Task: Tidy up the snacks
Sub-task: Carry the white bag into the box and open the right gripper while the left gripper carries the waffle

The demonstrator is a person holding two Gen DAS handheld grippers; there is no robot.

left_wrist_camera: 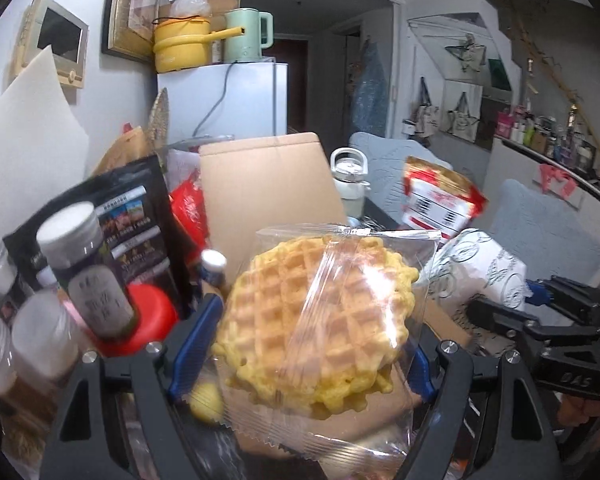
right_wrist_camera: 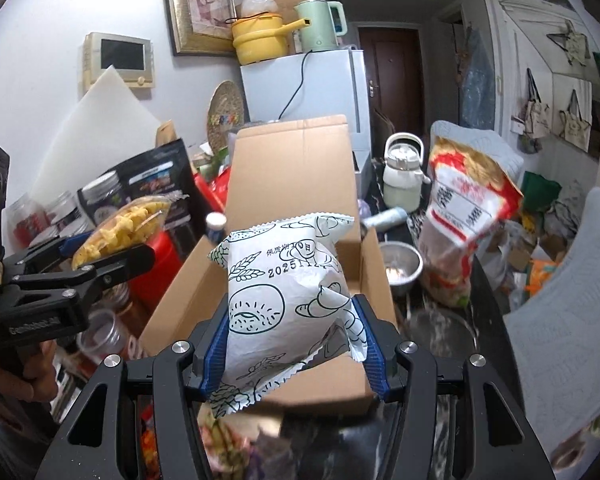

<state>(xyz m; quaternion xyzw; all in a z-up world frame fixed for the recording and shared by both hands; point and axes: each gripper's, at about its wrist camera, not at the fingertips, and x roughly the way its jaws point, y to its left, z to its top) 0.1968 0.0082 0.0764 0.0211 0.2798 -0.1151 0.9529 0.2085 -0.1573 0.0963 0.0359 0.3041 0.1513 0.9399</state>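
Both our grippers hold snacks above the open box.

Our left gripper point(left_wrist_camera: 300, 344) fingers pinch the clear-wrapped waffle pack point(left_wrist_camera: 320, 320); our right gripper point(right_wrist_camera: 294, 344) fingers squeeze the white bread bag point(right_wrist_camera: 288, 304), both raised over the cardboard box point(right_wrist_camera: 292, 184), jars point(left_wrist_camera: 88, 272) at left.

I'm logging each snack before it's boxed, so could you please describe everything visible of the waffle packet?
The waffle packet is a clear, glossy plastic wrapper with crimped, serrated ends, holding golden grid-patterned waffles, apparently stacked. It is held tilted between the blue pads of the left gripper, off any surface, beside the open cardboard box. Only the pads visibly touch it.
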